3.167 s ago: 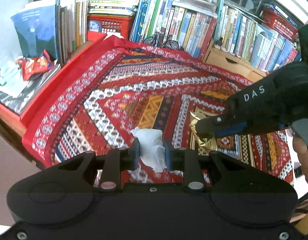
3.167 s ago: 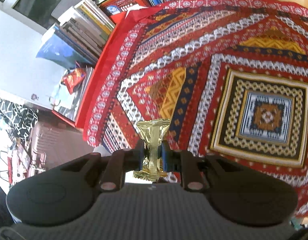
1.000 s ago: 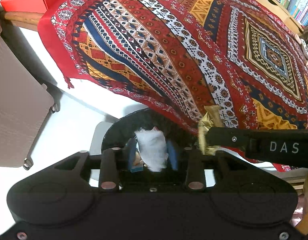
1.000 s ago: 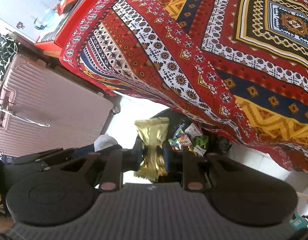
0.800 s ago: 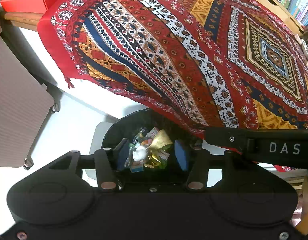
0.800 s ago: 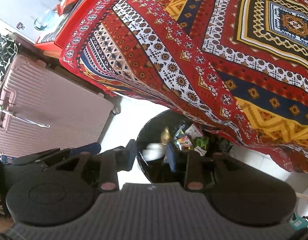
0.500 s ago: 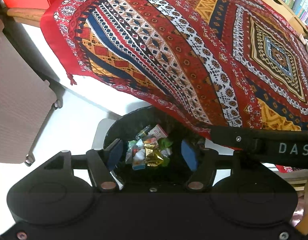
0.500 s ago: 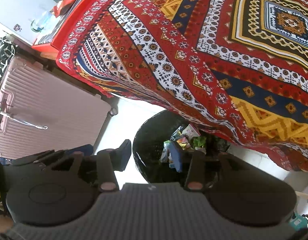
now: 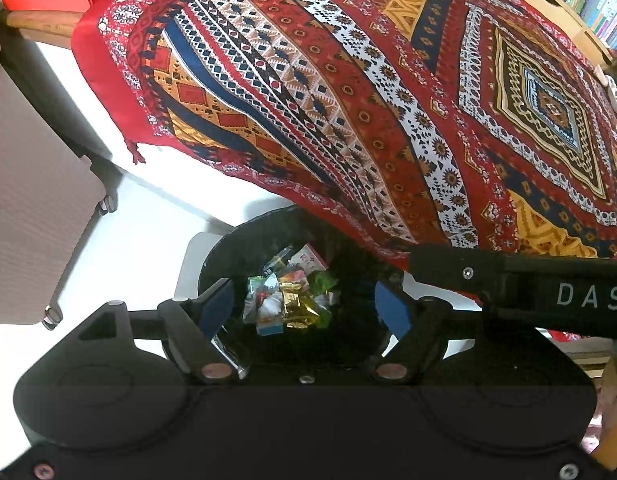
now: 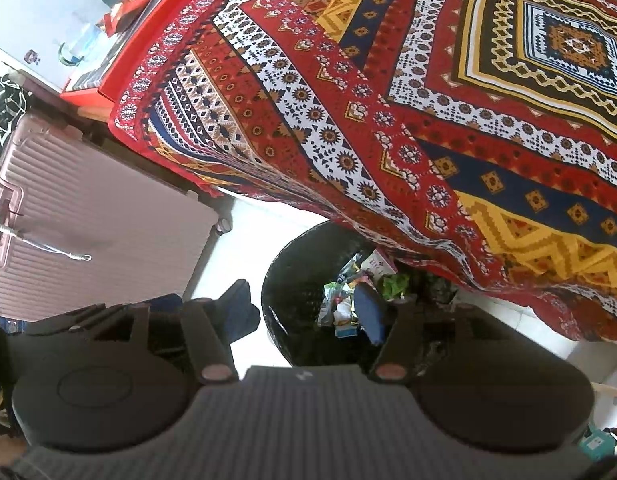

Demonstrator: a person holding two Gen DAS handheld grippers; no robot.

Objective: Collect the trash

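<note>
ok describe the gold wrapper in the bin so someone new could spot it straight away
Find the red patterned cloth hanging over the table edge; below its hem a round black bin sits on the white floor. Inside, on top of the litter, lies the gold wrapper, crumpled. It is the only shiny metallic piece, with white tissue to its left and green scraps to its right.

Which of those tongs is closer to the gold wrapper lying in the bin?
Left, as far as I can tell. The left tongs hang open directly over the gold wrapper; the right tongs straddle the bin's rim, off to one side.
</note>
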